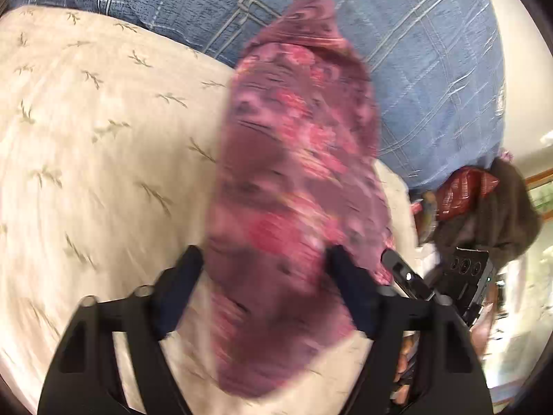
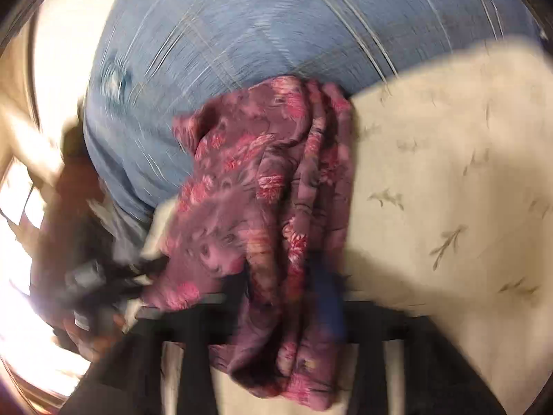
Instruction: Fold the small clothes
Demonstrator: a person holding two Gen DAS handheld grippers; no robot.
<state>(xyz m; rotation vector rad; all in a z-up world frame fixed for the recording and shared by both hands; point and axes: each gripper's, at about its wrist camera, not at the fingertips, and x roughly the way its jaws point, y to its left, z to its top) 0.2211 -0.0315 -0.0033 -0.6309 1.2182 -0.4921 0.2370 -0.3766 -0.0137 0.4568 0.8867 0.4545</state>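
Across the left wrist view, a maroon floral garment (image 1: 293,180) hangs bunched and blurred in front of the left gripper (image 1: 264,259), filling the space between its fingers, which stand fairly wide; the blur hides whether the pads press the cloth. Just right of it shows the tip of the right gripper (image 1: 408,276). Behind the cloth lies a cream bedspread (image 1: 86,138) printed with small leaf sprigs, and past that a blue checked cover (image 1: 414,52). Far right, a brown heap (image 1: 508,207) with a red patterned piece (image 1: 463,190) sits near bright windows.

Over in the right wrist view, everything is smeared. The same garment (image 2: 262,190) drapes over the right gripper (image 2: 311,276), its jaws pinched shut on the folds. The left gripper (image 2: 103,276) appears as a dark blur at left. The cream bedspread (image 2: 449,173) lies to the right and the blue cover (image 2: 276,34) beyond.
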